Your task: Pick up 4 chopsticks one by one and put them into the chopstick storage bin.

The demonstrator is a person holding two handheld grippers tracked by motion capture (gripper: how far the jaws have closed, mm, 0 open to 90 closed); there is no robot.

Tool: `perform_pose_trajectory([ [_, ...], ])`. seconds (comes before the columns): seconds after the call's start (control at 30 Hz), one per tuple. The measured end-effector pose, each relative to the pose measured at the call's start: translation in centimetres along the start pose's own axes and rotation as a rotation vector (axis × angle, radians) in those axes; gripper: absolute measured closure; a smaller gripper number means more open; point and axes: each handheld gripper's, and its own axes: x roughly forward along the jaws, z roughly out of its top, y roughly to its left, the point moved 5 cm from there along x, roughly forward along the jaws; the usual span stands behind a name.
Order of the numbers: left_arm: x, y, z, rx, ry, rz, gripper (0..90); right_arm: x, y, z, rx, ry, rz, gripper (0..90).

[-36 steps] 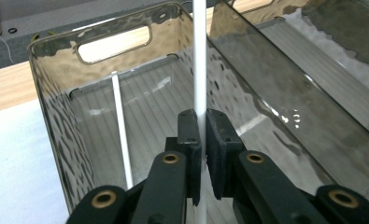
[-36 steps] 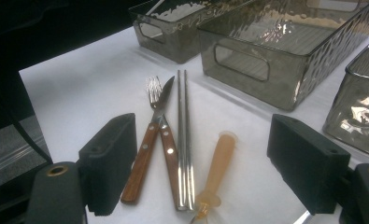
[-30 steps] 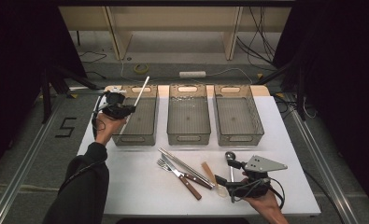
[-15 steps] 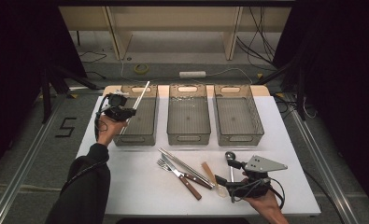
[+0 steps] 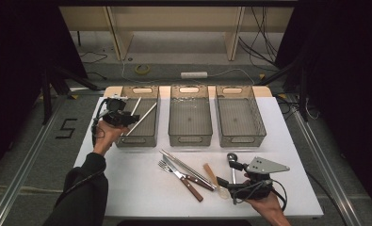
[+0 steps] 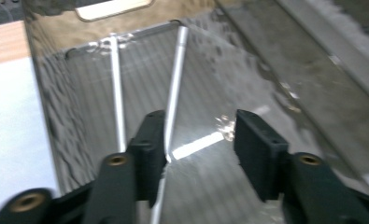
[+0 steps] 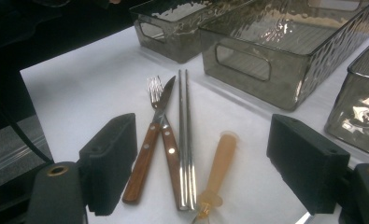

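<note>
- My right claw (image 5: 227, 187), jaws apart and empty, rests on the white counter (image 5: 141, 188) beside the wood-handled knife (image 7: 169, 140), wood-handled fork (image 7: 147, 140) and paired steel chopsticks (image 7: 186, 140).
- My left claw (image 6: 198, 140) hangs over the left smoky clear plastic bin (image 5: 139, 121); its jaws have just been opening, and the silver metal chopstick (image 6: 175, 88) lies against one pad, released.
- Risk: that chopstick leans on the bin's rim; pulling away carelessly could snag it and flip it out.
- Beyond: two more bins, grey floor, loose cables, dark curtains.
</note>
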Motion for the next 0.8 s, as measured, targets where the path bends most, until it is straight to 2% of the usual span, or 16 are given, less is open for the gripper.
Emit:
perform_pose_trajectory([
  [0.1, -1.1, -0.8, -0.6, -0.019, -0.041, -0.071, 43.2, 0.1, 0.0, 0.0, 0.002, 0.013, 0.006, 26.4],
  [0.13, -1.4, -0.9, -0.7, -0.018, -0.037, -0.092, 42.2, 0.1, 0.1, 0.0, 0.005, 0.014, 0.009, 26.7],
  [0.2, -1.9, -1.3, -0.9, -0.022, -0.047, -0.101, 38.8, 0.2, 0.1, 0.1, 0.002, 0.026, 0.011, 27.4],
  [0.27, -2.6, -1.9, -1.2, -0.026, -0.069, -0.141, 37.1, 0.3, 0.1, 0.2, 0.008, 0.047, 0.013, 28.2],
  [0.43, -3.9, -3.9, -1.9, 0.002, -0.120, -0.194, 30.0, 0.8, -0.1, 0.5, 0.006, 0.107, 0.030, 30.3],
  [0.6, -5.2, -5.4, -2.9, 0.041, -0.175, -0.201, 27.2, 1.7, -0.2, 1.0, -0.002, 0.196, 0.046, 34.4],
  [0.8, -6.8, -6.6, -4.9, 0.056, -0.224, -0.211, 24.9, 3.5, -0.2, 1.6, -0.017, 0.293, 0.043, 37.2],
])
